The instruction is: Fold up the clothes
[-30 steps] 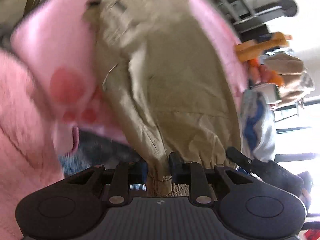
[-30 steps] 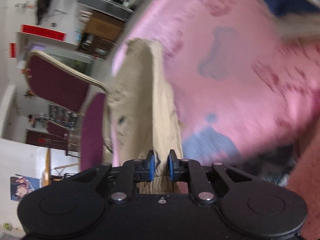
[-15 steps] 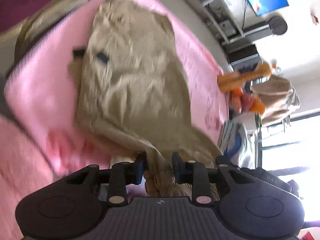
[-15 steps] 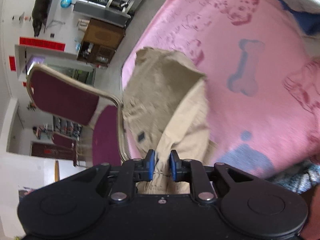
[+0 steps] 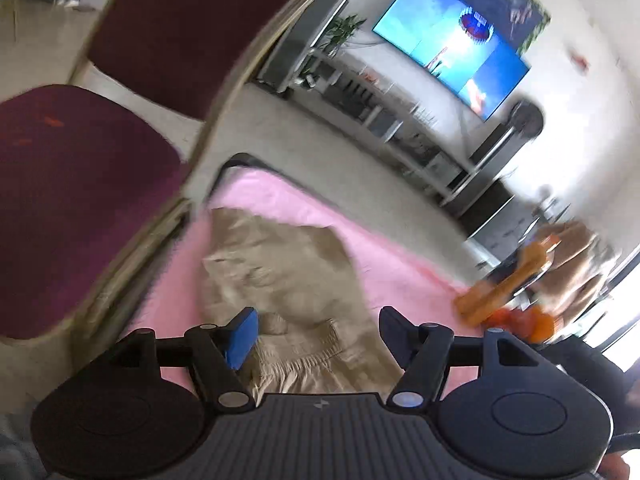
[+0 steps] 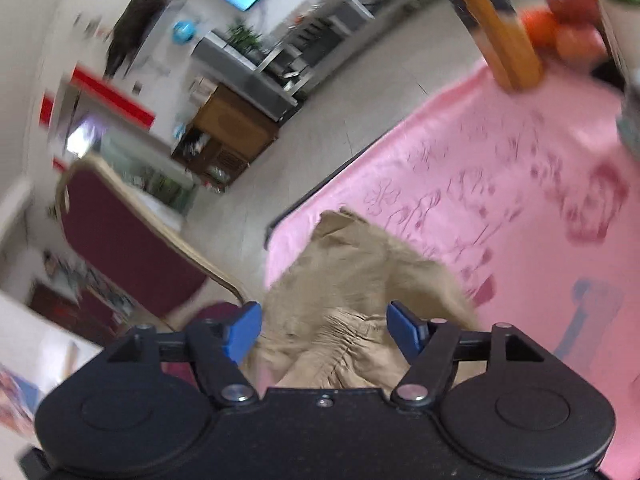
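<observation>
A pair of tan trousers (image 5: 280, 276) lies folded over on the pink printed blanket (image 5: 400, 276), near its far corner. My left gripper (image 5: 318, 326) is open just above the trousers' gathered cuff, holding nothing. In the right wrist view the same tan trousers (image 6: 360, 272) lie on the pink blanket (image 6: 520, 200), with a gathered cuff between the fingers. My right gripper (image 6: 324, 326) is open over that cuff, holding nothing.
A maroon chair (image 5: 80, 184) stands against the blanket's left edge; it also shows in the right wrist view (image 6: 120, 240). Orange objects (image 5: 516, 304) sit at the blanket's far right side. A TV (image 5: 452, 40) and shelving stand across the room.
Both grippers carried the trouser cuffs forward over the garment, then opened and let go. The trousers now lie folded on the blanket. Both views have tilted up toward the room.
</observation>
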